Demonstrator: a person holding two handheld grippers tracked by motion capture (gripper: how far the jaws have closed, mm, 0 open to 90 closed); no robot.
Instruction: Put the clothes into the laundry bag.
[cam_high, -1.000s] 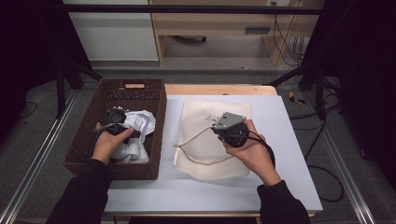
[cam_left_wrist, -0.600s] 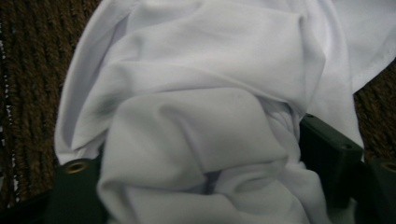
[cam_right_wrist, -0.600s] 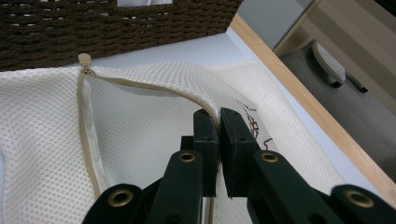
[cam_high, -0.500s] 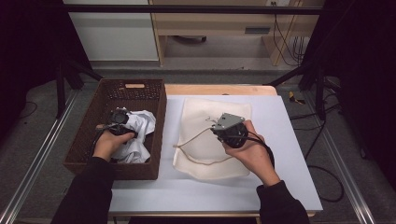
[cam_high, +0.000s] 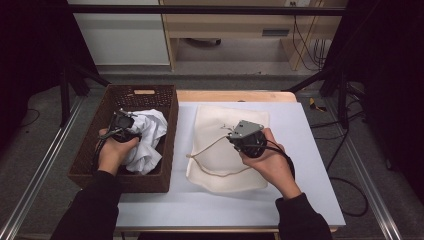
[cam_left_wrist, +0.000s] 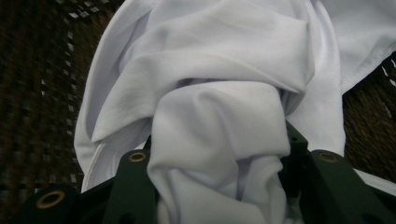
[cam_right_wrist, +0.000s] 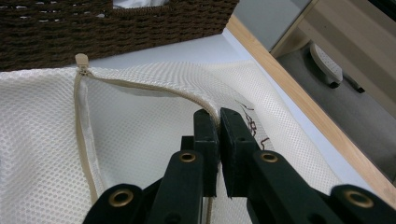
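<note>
High view: since a second ago the left claw (cam_high: 121, 125) has been closing on the white cloth (cam_high: 146, 136) in the brown basket (cam_high: 165, 107) at the desk's (cam_high: 310, 160) left. The right claw (cam_high: 239, 137) has kept still on the cream mesh bag (cam_high: 220, 127), whose long axis runs near to far.

Left gripper view: the claw pinches a bunched fold of cloth (cam_left_wrist: 219, 135).

Right gripper view: the claw (cam_right_wrist: 219, 122) is pressed together on the bag's zipper edge (cam_right_wrist: 154, 88), with the basket wall (cam_right_wrist: 116, 25) beyond.
</note>
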